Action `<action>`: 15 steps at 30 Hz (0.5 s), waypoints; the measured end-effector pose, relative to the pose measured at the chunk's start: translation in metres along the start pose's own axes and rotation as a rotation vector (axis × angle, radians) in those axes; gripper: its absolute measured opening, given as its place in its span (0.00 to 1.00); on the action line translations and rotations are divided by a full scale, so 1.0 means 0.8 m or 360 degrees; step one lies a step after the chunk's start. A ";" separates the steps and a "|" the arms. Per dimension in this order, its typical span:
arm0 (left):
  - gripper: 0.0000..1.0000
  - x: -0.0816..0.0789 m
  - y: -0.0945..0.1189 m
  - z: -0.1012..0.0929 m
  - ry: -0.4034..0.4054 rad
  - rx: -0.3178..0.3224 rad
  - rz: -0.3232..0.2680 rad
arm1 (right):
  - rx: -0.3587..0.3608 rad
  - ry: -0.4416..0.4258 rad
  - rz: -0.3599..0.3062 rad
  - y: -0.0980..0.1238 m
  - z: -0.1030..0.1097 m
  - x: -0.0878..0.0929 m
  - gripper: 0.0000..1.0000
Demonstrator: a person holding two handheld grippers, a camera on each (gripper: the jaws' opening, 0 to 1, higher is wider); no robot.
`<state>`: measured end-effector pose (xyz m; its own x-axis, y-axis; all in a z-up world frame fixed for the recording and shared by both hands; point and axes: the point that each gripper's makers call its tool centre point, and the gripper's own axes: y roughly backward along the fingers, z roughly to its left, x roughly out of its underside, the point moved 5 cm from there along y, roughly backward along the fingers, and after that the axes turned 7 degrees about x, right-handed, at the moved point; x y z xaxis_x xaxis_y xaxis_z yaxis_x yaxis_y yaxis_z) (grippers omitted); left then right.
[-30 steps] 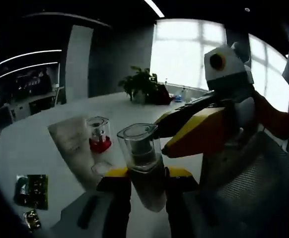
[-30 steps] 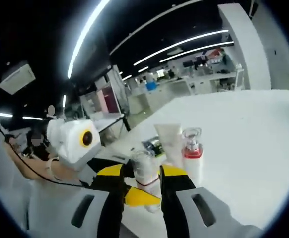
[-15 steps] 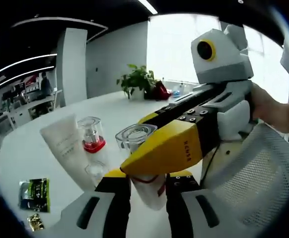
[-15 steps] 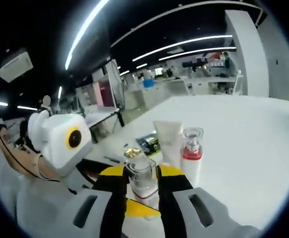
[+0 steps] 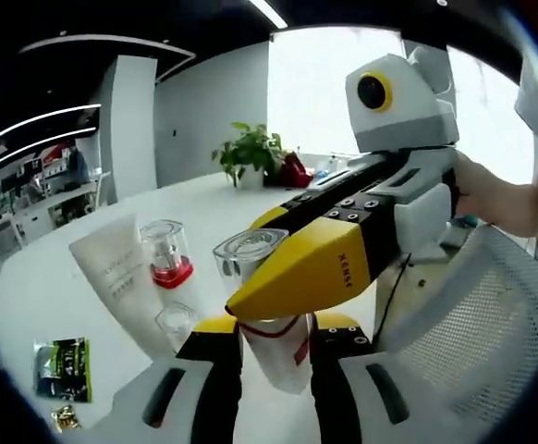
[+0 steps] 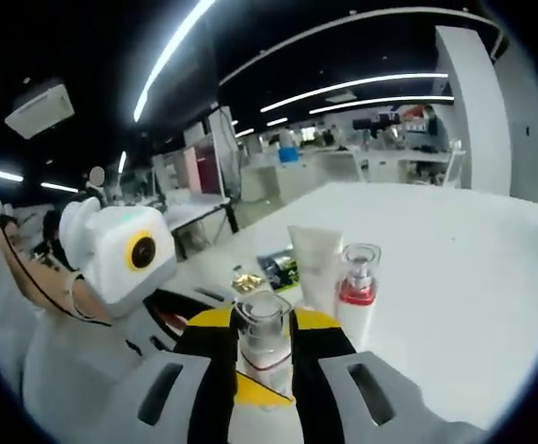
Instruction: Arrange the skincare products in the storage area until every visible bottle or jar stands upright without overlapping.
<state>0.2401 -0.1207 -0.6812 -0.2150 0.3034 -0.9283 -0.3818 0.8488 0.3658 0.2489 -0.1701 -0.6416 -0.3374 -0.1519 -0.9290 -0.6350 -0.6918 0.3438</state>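
Between the 2 yellow-tipped jaws of our left gripper (image 5: 264, 326) stands a clear-capped pump bottle with a white body and a thin red band (image 5: 267, 305), upright and pinched at its lower body, so the jaws are nearly closed around it. Our right gripper (image 6: 262, 331) clamps the same bottle (image 6: 263, 338) from the other side, jaws drawn in tight against its neck and cap; in the left gripper view its yellow jaw lies across the front of the bottle just under the cap. Both grippers sit low over the white table (image 6: 454, 277).

Just beside the held bottle stands a second pump bottle with a clear cap and a red collar (image 5: 166, 259), upright, and close behind it a white squeeze tube (image 5: 110, 271) leans on its flat end. Further off on the table lie a dark green sachet (image 5: 63, 368) and a small gold-wrapped item (image 5: 63, 418). At the table's far edge sits a potted green plant (image 5: 250, 153).
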 end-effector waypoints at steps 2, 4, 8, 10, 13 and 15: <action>0.24 0.002 0.001 0.003 0.0051 -0.0021 0.0010 | 0.0004 0.0000 0.0004 -0.001 -0.002 0.001 0.21; 0.25 0.005 0.001 0.006 0.0045 -0.0026 0.0031 | 0.0025 0.0030 0.0016 -0.001 -0.004 0.003 0.21; 0.27 0.015 0.002 0.011 0.0088 -0.0047 0.0097 | 0.0025 0.0105 0.0028 -0.004 -0.016 0.007 0.21; 0.26 0.018 0.003 0.015 0.0096 -0.0062 0.0126 | 0.0029 0.0110 0.0023 -0.005 -0.021 0.008 0.21; 0.26 0.023 0.005 0.020 0.0128 -0.0076 0.0155 | 0.0035 0.0137 0.0026 -0.007 -0.028 0.012 0.21; 0.25 0.026 0.006 0.021 0.0137 -0.0078 0.0172 | 0.0030 0.0148 0.0005 -0.009 -0.034 0.015 0.21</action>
<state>0.2486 -0.1030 -0.6996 -0.3329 0.3520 -0.8748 -0.3950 0.7904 0.4683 0.2681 -0.1858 -0.6593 -0.2743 -0.2195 -0.9363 -0.6472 -0.6779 0.3486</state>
